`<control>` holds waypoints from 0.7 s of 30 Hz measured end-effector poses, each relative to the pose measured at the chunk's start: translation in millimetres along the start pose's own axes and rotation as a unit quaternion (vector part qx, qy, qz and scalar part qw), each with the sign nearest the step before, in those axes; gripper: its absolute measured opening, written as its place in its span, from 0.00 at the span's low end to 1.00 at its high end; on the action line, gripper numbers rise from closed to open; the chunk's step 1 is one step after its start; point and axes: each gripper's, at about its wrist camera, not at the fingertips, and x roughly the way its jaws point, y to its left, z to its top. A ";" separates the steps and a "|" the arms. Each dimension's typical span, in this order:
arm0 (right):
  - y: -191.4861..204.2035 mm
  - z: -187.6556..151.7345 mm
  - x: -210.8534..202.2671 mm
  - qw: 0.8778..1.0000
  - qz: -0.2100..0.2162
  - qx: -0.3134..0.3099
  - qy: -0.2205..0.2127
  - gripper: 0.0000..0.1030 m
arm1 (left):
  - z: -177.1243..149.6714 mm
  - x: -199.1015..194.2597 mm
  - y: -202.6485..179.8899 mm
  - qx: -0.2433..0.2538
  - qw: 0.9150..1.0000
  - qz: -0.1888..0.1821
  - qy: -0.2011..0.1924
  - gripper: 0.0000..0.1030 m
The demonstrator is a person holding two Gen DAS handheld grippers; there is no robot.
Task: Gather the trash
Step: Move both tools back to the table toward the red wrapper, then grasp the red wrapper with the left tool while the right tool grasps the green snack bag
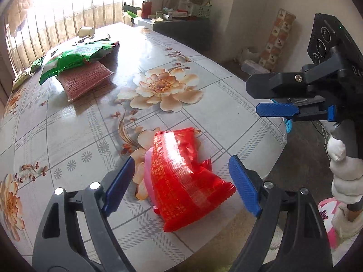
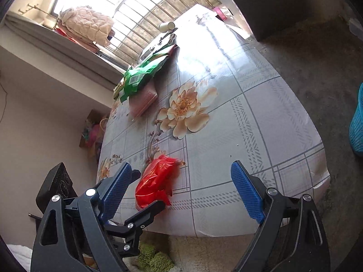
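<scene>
A crumpled red plastic wrapper (image 1: 183,181) lies on the flowered tablecloth (image 1: 204,104) near the table's front edge. My left gripper (image 1: 181,185) is open, its blue pads on either side of the wrapper, just above it. The wrapper also shows in the right wrist view (image 2: 156,181). My right gripper (image 2: 181,190) is open and empty, held over the table's near edge to the right of the wrapper; it shows in the left wrist view (image 1: 267,102) too. A green snack bag (image 1: 77,59) lies on a pink sponge cloth (image 1: 86,79) at the far left.
A paper cup (image 1: 86,31) lies on its side at the table's far edge. More small wrappers (image 1: 25,74) lie at the far left. A blue plastic basket (image 2: 357,124) stands on the floor to the right of the table. A dark cabinet (image 1: 181,31) with clutter stands behind.
</scene>
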 end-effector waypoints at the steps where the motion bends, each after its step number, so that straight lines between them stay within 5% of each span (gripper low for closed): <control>1: -1.0 -0.1 -3.3 1.000 -0.002 0.001 -0.002 0.84 | -0.8 3.3 1.0 -0.004 1.000 0.002 0.004 0.73; 9: -12.8 0.6 0.0 1.000 -0.010 0.025 -0.003 0.84 | 3.1 5.5 33.2 -0.051 0.999 0.019 -0.003 0.56; 21: 19.6 35.7 27.7 0.999 0.034 0.013 0.012 0.84 | 1.3 -9.5 115.9 -0.156 0.985 0.068 -0.023 0.46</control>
